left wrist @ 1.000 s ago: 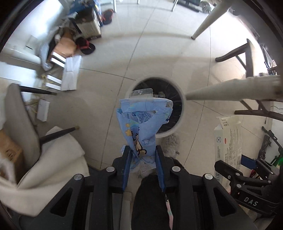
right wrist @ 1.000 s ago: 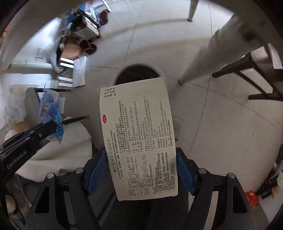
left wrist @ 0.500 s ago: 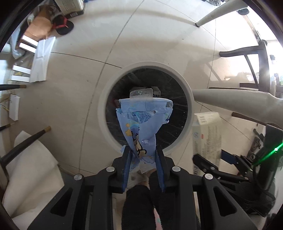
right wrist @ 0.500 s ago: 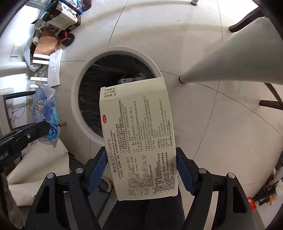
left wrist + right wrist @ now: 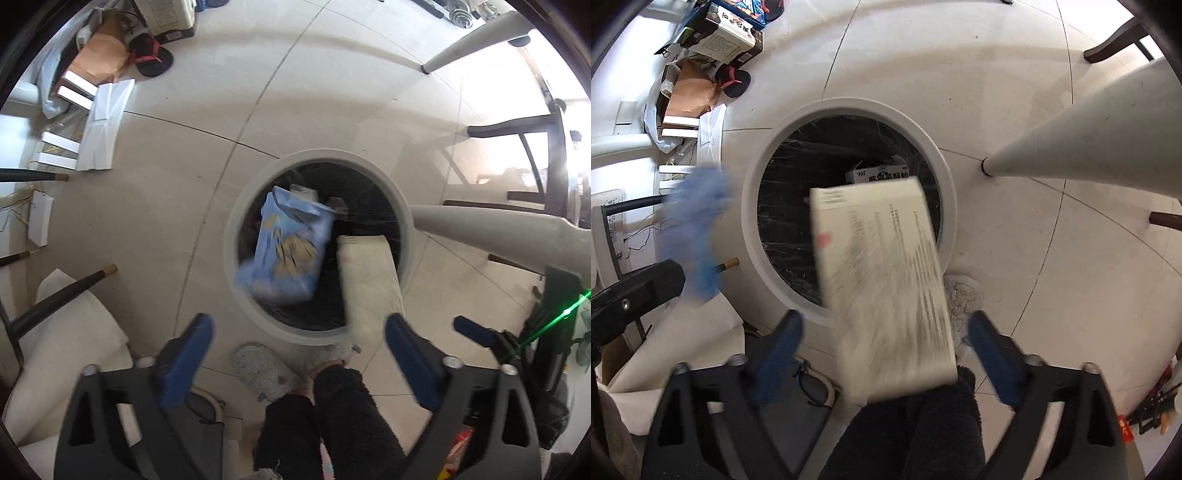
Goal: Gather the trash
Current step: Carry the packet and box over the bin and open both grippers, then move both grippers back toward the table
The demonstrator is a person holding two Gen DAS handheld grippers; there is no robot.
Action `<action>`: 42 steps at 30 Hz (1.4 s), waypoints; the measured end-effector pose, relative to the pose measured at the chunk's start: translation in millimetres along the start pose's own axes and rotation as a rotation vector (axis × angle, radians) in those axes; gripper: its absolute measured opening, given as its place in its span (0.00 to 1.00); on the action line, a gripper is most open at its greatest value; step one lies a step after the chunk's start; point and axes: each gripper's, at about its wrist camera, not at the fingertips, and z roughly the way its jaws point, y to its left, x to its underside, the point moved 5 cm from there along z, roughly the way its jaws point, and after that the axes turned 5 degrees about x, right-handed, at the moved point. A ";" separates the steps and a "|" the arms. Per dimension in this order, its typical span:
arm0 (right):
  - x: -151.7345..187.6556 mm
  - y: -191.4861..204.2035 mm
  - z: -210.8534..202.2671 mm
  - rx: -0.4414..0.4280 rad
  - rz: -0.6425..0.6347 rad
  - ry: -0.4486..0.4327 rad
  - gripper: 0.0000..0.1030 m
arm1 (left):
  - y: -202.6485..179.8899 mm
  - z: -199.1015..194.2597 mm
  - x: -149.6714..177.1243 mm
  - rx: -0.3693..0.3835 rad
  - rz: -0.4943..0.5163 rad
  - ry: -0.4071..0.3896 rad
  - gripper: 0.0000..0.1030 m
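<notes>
Here the blue bag [image 5: 286, 254] is blurred and free of any grip, over the black-lined mouth of the round white bin [image 5: 236, 236]; in the right wrist view it shows only as a blue smear [image 5: 696, 236] at nine o'clock of the bin [image 5: 753, 221]. The cream box [image 5: 886, 291], also blurred, lies loose across the bin's rim at five o'clock, touching neither finger; from the left it [image 5: 369, 280] sits at four o'clock of the bag. Its print is too smeared to read. Inside the bin a white carton [image 5: 877, 173] reads "999".

The left gripper [image 5: 297, 339] is spread wide and holds nothing. The right gripper [image 5: 884, 334] is likewise wide apart and empty.

The floor [image 5: 332, 92] is pale tile. A grey slipper [image 5: 264, 373] stands at six o'clock of the bin, a table leg [image 5: 1082, 147] at three o'clock, and cardboard clutter [image 5: 698, 92] at ten o'clock.
</notes>
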 end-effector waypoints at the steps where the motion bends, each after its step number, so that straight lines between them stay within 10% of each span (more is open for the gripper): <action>1: 0.5 2.3 -0.8 0.005 0.002 0.000 0.94 | 1.0 -0.4 1.0 -0.009 0.002 0.001 0.97; 24: 39.7 0.8 -80.3 0.099 0.031 -0.085 1.00 | 7.4 -58.2 57.3 -0.190 0.039 -0.050 0.97; 42: 142.1 11.8 -290.5 0.045 0.038 -0.171 1.00 | -48.6 -233.2 146.2 -0.144 0.054 -0.153 0.97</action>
